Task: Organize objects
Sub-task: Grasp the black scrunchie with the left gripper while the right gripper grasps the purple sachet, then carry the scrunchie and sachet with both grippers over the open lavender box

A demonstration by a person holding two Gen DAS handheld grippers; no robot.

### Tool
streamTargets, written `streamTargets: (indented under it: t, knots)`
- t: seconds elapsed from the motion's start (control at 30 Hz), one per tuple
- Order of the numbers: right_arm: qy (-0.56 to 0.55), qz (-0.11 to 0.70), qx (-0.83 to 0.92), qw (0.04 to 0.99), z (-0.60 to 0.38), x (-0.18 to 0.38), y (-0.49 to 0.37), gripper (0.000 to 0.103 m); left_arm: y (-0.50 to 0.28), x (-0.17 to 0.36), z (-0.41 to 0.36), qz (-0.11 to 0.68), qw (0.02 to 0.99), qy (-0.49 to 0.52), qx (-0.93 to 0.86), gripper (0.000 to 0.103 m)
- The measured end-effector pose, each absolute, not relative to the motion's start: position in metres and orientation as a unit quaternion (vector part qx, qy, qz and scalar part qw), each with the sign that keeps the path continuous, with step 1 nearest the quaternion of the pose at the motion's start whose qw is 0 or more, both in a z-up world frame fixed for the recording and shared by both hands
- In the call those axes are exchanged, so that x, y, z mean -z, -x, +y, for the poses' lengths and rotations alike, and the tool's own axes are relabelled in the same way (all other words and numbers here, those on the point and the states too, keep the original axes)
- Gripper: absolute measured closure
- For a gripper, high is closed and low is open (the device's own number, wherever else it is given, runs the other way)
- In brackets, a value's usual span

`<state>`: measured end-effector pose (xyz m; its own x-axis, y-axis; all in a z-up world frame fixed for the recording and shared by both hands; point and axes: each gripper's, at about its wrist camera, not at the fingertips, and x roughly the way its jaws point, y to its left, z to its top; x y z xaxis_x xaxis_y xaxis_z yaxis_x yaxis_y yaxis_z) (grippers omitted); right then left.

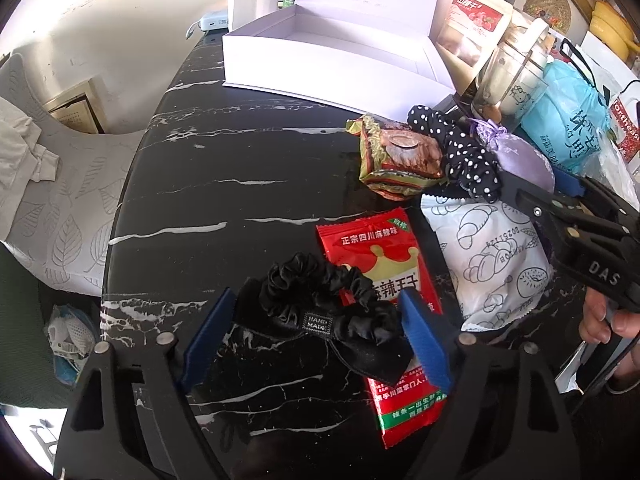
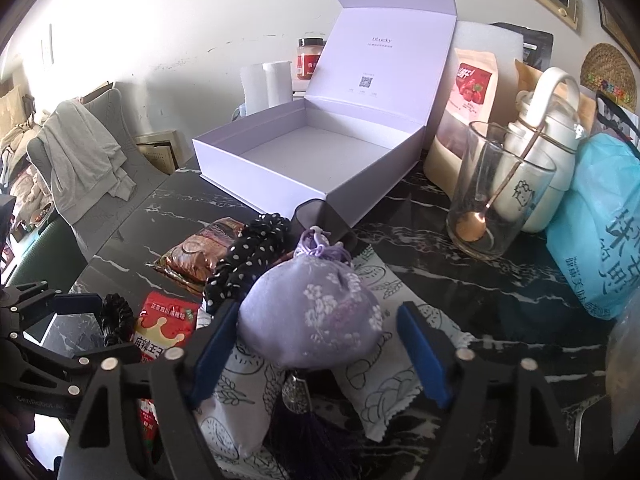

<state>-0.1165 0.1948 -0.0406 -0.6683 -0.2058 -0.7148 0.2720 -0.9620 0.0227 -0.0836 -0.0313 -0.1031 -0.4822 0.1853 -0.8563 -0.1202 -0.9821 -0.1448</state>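
step: pick-up. left gripper (image 1: 316, 332) brackets black scrunchie (image 1: 324, 300), right gripper (image 2: 320, 340) brackets lavender sachet (image 2: 310, 316); both unclenched. next: squeeze, carry to open white box (image 2: 260, 172).

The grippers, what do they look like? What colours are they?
Both are black plastic frames with round silver bolts, and each has two flat blue ribbed pads for fingers. The left gripper and the right gripper look alike. White letters "DAS" mark the right one's side, and "GenRobot" marks the left one's. No sleeve is clearly visible.
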Motion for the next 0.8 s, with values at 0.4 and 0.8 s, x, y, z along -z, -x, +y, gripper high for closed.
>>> streamTargets:
  t: [0.4,0.8]
  knots:
    - [-0.383,0.038,0.912,0.144,0.193,0.038,0.117,0.044,0.083,0.09,-0.029,-0.016,0.09,0.486,-0.869,0.084]
    - [-0.352,0.047,0.924,0.14,0.2,0.015,0.099,0.045,0.074,0.064,-0.029,-0.012,0.102,0.462,-0.881,0.088]
